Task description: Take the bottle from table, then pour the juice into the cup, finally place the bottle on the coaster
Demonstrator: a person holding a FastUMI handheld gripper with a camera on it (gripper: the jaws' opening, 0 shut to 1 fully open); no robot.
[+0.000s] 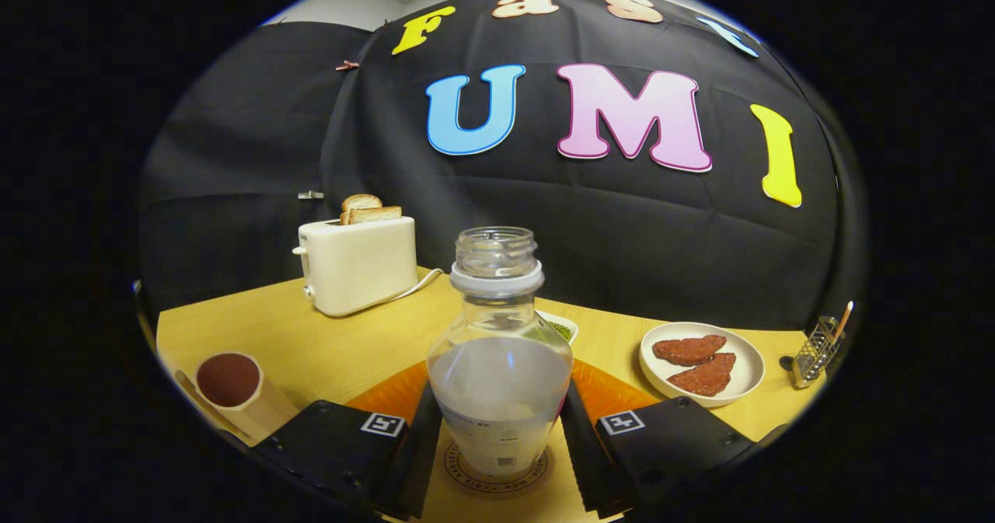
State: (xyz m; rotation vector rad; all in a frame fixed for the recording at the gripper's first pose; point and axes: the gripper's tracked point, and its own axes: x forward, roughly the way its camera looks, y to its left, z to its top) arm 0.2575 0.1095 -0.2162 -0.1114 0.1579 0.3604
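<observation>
The hand-held gripper (499, 437) clasps the clear, uncapped plastic bottle of whitish juice (499, 367), which stands upright on the round cork coaster (497, 472); the cup (233, 387) sits left of it.

Black tool (497, 445) — square tag markers, screws

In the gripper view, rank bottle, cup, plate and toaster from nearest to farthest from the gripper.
1. Bottle: between the fingers of the gripper, standing on the coaster.
2. Cup on the left and plate on the right: too close to call.
3. Toaster: far left, by the wall.
</observation>
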